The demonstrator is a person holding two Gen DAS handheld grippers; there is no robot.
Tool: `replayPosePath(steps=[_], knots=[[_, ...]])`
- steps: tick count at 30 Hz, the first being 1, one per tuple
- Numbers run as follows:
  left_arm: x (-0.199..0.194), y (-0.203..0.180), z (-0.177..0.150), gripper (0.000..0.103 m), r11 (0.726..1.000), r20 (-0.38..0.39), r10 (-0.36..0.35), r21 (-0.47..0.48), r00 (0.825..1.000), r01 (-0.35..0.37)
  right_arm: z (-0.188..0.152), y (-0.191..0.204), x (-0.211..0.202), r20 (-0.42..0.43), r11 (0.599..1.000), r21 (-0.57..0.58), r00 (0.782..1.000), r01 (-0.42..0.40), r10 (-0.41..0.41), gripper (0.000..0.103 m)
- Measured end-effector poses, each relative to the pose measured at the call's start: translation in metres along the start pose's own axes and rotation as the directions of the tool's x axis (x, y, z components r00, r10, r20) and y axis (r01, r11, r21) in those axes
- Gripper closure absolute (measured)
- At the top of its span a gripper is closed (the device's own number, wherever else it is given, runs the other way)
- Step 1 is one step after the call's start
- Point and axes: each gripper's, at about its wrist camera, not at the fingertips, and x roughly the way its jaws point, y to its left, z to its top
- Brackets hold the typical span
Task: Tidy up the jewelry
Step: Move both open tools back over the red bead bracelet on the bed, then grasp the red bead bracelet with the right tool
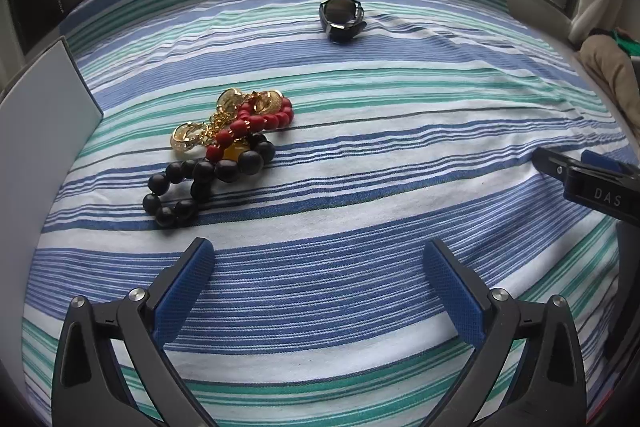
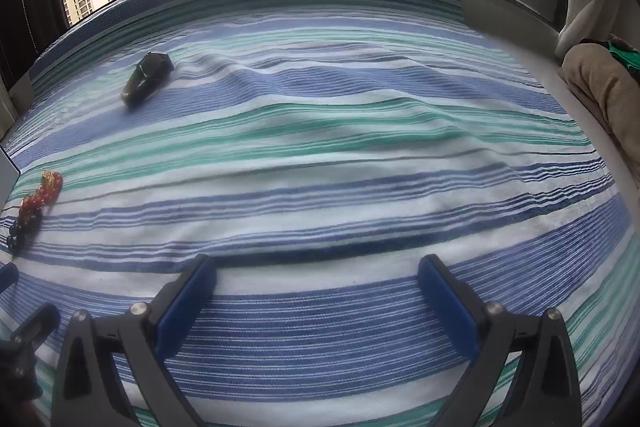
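Note:
A tangled pile of jewelry lies on the striped cloth: a black bead bracelet, a red bead bracelet and gold earrings. A black wristwatch sits farther back. My left gripper is open and empty, just short of the pile and to its right. My right gripper is open and empty over bare cloth. In the right wrist view the watch is far left and the pile lies at the left edge. The right gripper also shows in the left wrist view.
A white box stands at the left beside the pile. The blue, green and white striped cloth is wrinkled near the watch. A beige bundle lies at the right edge. Windows run along the back.

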Motion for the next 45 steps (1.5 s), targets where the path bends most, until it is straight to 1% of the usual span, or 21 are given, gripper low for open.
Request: replayPosePath(steps=[27, 30, 32, 34, 35, 37, 39, 41, 43, 45], knots=[[-0.002, 0.001, -0.001, 0.000, 1.000, 0.001, -0.001, -0.003, 1.000, 0.001, 0.000, 0.000, 0.000, 0.000, 1.000, 0.000, 1.000, 0.000, 0.000, 0.000], [-0.010, 0.006, -0.007, 0.001, 0.999, -0.016, -0.031, -0.004, 0.999, 0.031, 0.001, 0.000, 0.000, 0.000, 1.000, -0.001, 1.000, 0.001, -0.001, 0.000], [-0.025, 0.019, -0.020, 0.001, 0.994, -0.012, -0.102, -0.040, 0.995, 0.102, 0.001, 0.000, 0.000, 0.000, 1.000, -0.001, 1.000, 0.002, -0.002, 0.000], [-0.042, 0.037, -0.033, 0.001, 0.982, -0.003, -0.168, -0.086, 0.986, 0.167, 0.001, 0.000, 0.000, 0.000, 1.000, -0.001, 1.000, 0.002, -0.002, 0.000], [-0.049, 0.048, -0.037, 0.001, 0.978, 0.000, -0.180, -0.103, 0.984, 0.179, 0.000, 0.000, 0.000, 0.000, 1.000, -0.001, 1.000, 0.002, -0.002, 0.000], [-0.062, 0.070, -0.040, 0.001, 0.975, 0.012, -0.175, -0.136, 0.984, 0.175, 0.000, 0.000, 0.000, -0.001, 1.000, -0.001, 1.000, 0.002, -0.002, 0.000], [-0.071, 0.089, -0.035, 0.001, 0.972, 0.023, -0.163, -0.171, 0.986, 0.164, 0.000, 0.000, 0.000, -0.001, 1.000, 0.000, 1.000, 0.003, -0.003, 0.000], [-0.080, 0.101, -0.022, 0.001, 0.968, 0.033, -0.168, -0.181, 0.985, 0.171, 0.001, 0.000, 0.000, -0.001, 1.000, 0.000, 1.000, 0.002, -0.002, 0.000], [-0.081, 0.104, -0.003, 0.001, 0.967, 0.037, -0.193, -0.163, 0.981, 0.196, 0.001, 0.001, 0.000, -0.001, 1.000, 0.001, 1.000, 0.002, -0.002, 0.000], [-0.071, 0.098, 0.018, 0.001, 0.970, 0.006, -0.218, -0.113, 0.976, 0.217, 0.001, 0.001, 0.000, -0.001, 1.000, 0.000, 1.000, 0.002, -0.002, 0.000]])
